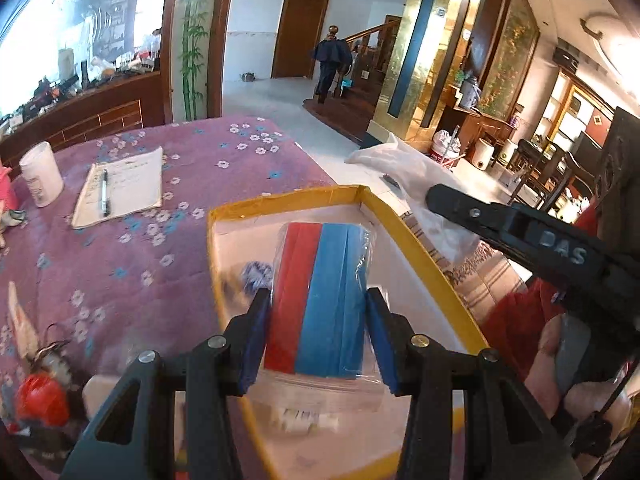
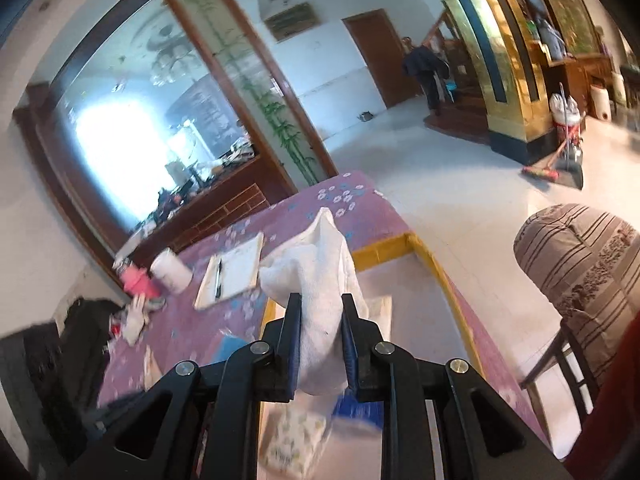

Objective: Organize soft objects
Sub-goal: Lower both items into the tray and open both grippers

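Seen from the left wrist, the left claw (image 1: pixel 316 320) is closed to a moderate width on a clear plastic packet of folded cloths (image 1: pixel 320 300), one red strip on its left and a wider blue one on its right. The packet's long axis runs straight away from the claw, along the line of the fingers; its near end sits between the blue pads, its far end points toward the far wall of the yellow-rimmed box (image 1: pixel 404 224). Both pads press the packet's long sides. The box's white floor lies directly beneath the packet. A small blue-and-white item (image 1: pixel 256 274), too blurred to name, lies in the box just left of the left finger. Beyond and to the left, on the purple flowered desk (image 1: pixel 120 248), are a notepad (image 1: pixel 124 188) with a pen on it and a white cup (image 1: pixel 40 180). To the right, the right claw (image 1: pixel 436 196) reaches in, a white cloth (image 1: pixel 396 164) at its tip.

From the right wrist, the right claw (image 2: pixel 320 308) is pinched narrow on that white cloth (image 2: pixel 320 264), a soft towel-like piece. Its long axis runs forward and slightly left from the claw, rising to a pointed tip. The lower end bulges out below the pads. Under the claw lies the box (image 2: pixel 384 248), and ahead to the left the notepad (image 2: pixel 236 270).
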